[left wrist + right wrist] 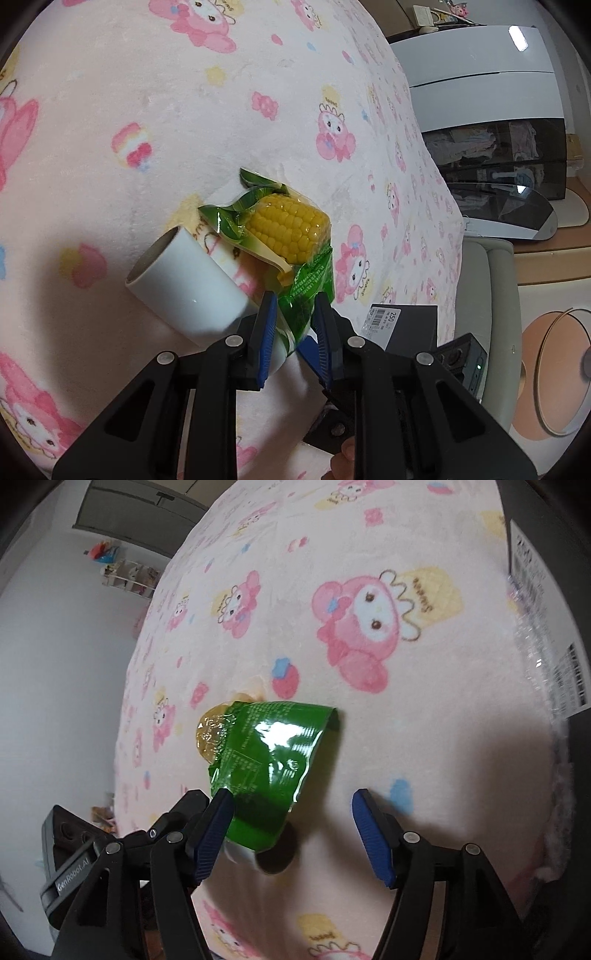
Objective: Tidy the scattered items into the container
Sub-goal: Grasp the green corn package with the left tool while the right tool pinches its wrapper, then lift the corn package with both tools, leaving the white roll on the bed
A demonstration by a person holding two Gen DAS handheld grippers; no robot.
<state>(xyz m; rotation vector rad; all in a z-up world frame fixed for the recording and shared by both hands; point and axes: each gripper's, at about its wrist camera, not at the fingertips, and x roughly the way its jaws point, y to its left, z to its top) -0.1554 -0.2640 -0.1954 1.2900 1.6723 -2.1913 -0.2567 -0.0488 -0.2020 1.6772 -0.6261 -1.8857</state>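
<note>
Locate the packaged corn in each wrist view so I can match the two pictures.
Left wrist view: the packaged corn lies at centre, its green tail pinched by the left gripper, beside a white roll.
Right wrist view: lower centre, green back side facing the camera, above the open right gripper.
Shared landmark: the pink cartoon-print blanket.

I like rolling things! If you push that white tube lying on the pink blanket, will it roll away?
Probably a little. The white cylindrical roll lies on its side, so its round wall could roll. The soft pink cartoon-print blanket would likely slow it. The green plastic corn packet beside it might block one way.
</note>
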